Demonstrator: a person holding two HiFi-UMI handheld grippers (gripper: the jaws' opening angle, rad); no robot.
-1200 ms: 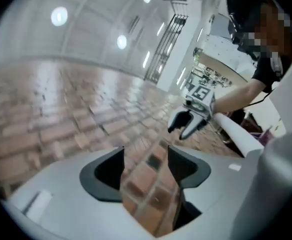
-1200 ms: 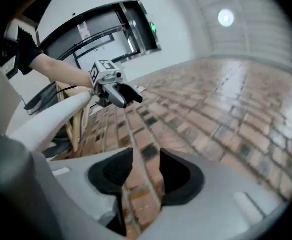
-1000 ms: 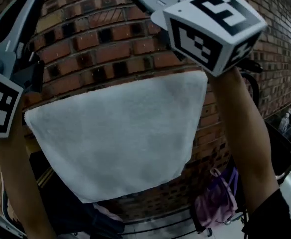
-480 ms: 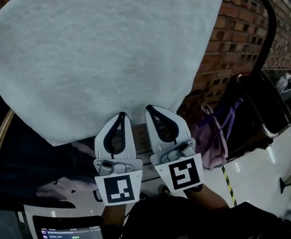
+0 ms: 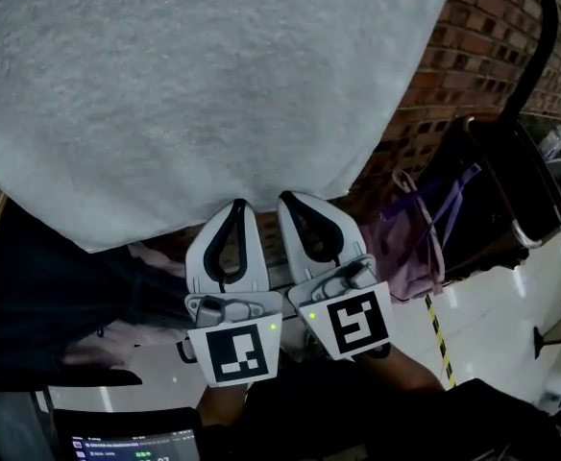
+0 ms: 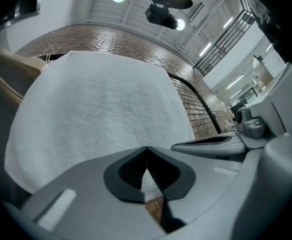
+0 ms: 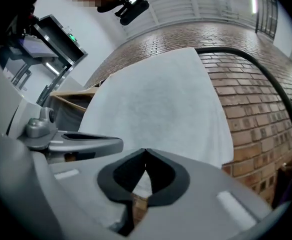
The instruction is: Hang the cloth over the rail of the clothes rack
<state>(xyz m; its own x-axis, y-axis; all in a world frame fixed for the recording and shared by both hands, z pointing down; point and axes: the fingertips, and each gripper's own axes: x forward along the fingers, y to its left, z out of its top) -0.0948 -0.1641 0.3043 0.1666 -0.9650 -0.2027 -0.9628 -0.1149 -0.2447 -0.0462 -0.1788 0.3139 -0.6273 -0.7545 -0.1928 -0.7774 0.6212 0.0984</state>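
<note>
The white cloth (image 5: 194, 94) hangs spread up high and looks soft, light and floppy, best pinched at its corners. The left tongs (image 5: 233, 206) and right tongs (image 5: 295, 200) are closed and empty beneath its lower edge.

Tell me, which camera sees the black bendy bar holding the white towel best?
The right gripper view: the black curved metal rail sweeps out from the white terry cloth and bends down the brick wall. The head view catches only its bend; the left gripper view a thin sliver.
</note>
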